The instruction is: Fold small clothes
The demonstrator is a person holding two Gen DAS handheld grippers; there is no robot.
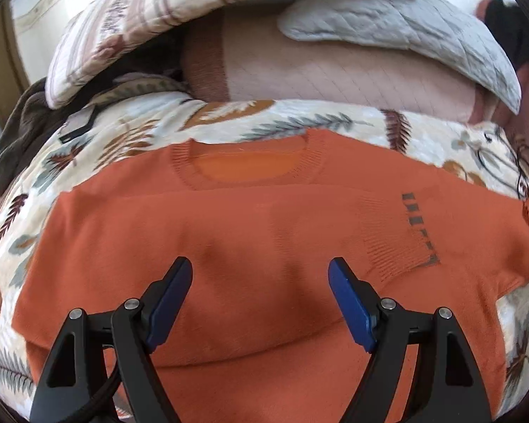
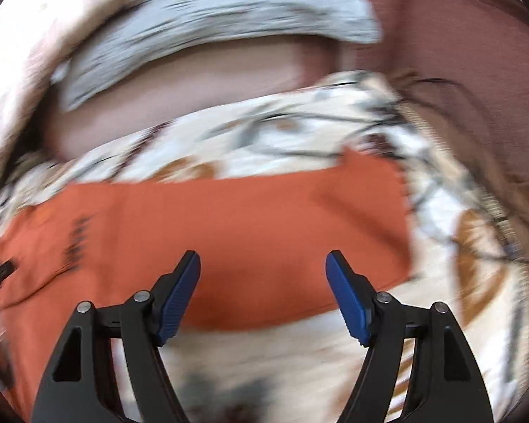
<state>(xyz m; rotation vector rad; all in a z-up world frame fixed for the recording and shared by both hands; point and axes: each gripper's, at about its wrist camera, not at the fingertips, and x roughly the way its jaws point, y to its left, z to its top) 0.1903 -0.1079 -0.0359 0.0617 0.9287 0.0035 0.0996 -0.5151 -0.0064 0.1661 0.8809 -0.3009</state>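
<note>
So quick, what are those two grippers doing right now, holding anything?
Left gripper: open, empty, over the orange sweater.
Right gripper: open, empty, over the sweater's edge.

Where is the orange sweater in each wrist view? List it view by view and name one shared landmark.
Left wrist: orange sweater fills the centre and lower picture, neckline at the top.
Right wrist: a blurred band across the left and middle.
Shared landmark: the grey quilted pillow beyond it.
</note>
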